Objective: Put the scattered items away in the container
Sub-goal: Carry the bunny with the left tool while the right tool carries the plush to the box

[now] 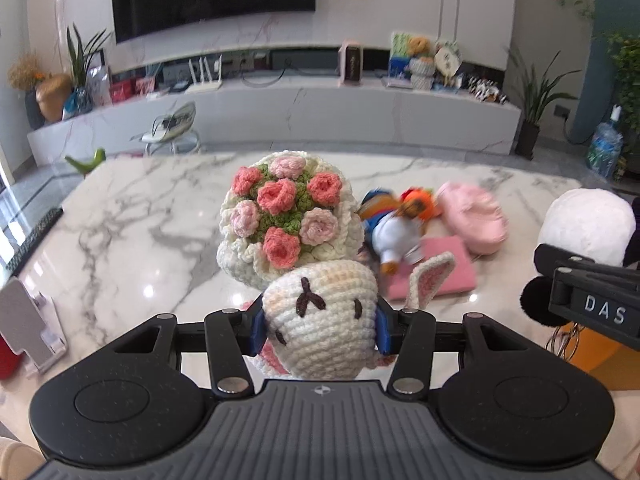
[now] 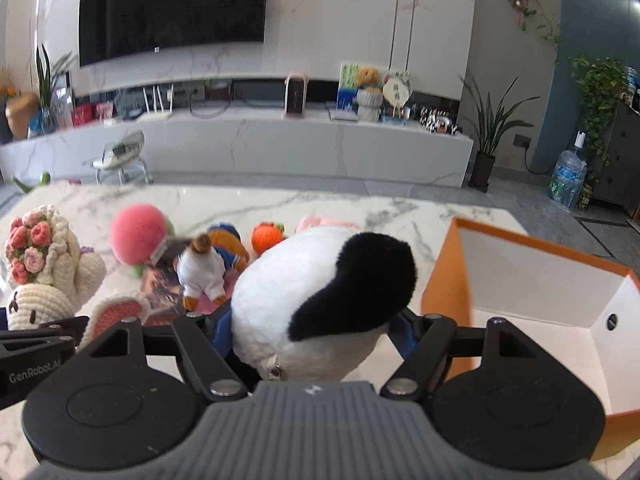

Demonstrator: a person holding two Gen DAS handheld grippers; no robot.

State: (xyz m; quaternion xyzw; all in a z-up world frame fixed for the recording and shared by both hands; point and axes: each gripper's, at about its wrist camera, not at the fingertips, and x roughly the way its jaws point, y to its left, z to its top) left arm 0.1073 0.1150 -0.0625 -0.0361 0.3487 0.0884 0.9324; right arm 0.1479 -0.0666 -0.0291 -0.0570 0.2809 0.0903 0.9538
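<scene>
Currently two soft toys are held above the marble table, one in each tool. The left gripper is clamped on the crocheted bunny — its blue pads press both sides of the cream head, and the bunny's bouquet of pink and coral roses stands up in front of the camera. One pink-lined ear sticks out to the right of the head.

The right gripper is closed on the panda plush, a white body with a black patch, which fills the space between the fingers. Just to its right the orange box is seen, open at the top, with a white inside; nothing can be made out in it.

Further back on the table several items are left lying: a duck doll in white and blue, an orange crocheted fruit, a pink plush ball and a pale pink plush. Under the duck doll a pink book is partly covered. In the left wrist view the right tool is seen at the right edge, near the panda.
</scene>
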